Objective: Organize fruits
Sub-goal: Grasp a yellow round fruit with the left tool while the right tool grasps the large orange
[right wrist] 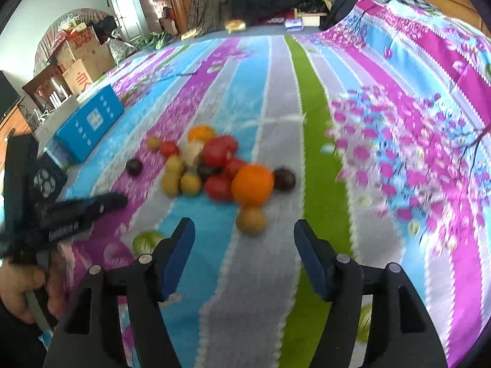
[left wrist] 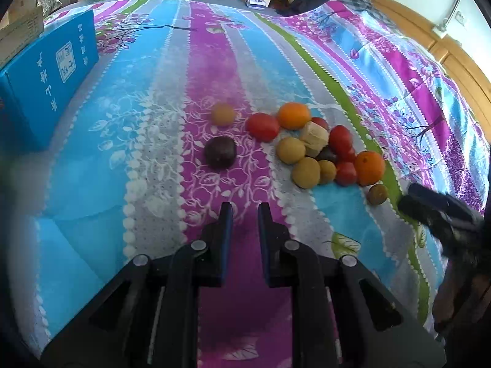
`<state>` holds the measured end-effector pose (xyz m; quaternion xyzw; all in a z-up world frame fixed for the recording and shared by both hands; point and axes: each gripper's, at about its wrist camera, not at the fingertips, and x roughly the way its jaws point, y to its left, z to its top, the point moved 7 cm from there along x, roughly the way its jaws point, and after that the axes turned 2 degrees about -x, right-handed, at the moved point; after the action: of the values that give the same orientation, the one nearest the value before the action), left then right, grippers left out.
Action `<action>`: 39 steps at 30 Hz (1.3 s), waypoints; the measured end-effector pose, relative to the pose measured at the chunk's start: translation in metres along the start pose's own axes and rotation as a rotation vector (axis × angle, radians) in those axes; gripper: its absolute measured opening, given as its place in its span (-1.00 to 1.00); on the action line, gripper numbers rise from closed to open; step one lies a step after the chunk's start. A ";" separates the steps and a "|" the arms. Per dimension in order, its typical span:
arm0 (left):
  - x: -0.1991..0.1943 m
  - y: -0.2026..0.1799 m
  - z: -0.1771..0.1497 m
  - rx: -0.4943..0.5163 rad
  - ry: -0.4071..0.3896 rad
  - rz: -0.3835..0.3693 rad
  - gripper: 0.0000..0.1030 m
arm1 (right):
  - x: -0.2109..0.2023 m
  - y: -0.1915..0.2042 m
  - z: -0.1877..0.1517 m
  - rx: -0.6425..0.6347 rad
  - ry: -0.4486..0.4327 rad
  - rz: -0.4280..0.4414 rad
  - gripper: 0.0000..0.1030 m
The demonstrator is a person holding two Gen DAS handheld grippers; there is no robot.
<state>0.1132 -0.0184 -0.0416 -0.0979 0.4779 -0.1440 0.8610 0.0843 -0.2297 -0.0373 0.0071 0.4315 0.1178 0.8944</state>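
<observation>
Many fruits (left wrist: 319, 150) lie heaped on a striped bedspread (left wrist: 153, 122) — oranges, red tomatoes and yellow-green ones touching. One dark plum (left wrist: 220, 152) sits apart to the left of the heap, near a blue box (left wrist: 49, 76). Left tool (left wrist: 244, 211) hovers empty, its jaws nearly together. Right tool (right wrist: 244, 233) has its jaws spread wide — a small brownish fruit (right wrist: 251, 220) lies just ahead, untouched.
</observation>
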 end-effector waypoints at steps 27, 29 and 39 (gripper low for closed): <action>0.033 -0.128 -0.007 0.202 0.067 -0.281 0.03 | -0.029 -0.061 -0.030 0.243 -0.014 0.010 -0.19; 0.033 -0.132 -0.007 0.203 0.034 -0.282 0.21 | -0.029 -0.063 -0.030 0.242 -0.016 0.013 -0.19; 0.059 -0.158 -0.007 0.264 0.070 -0.278 -0.02 | -0.028 -0.074 -0.034 0.257 -0.029 -0.004 -0.19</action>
<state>0.1124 -0.1871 -0.0442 -0.0441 0.4662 -0.3264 0.8211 0.0560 -0.3108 -0.0458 0.1225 0.4303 0.0598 0.8924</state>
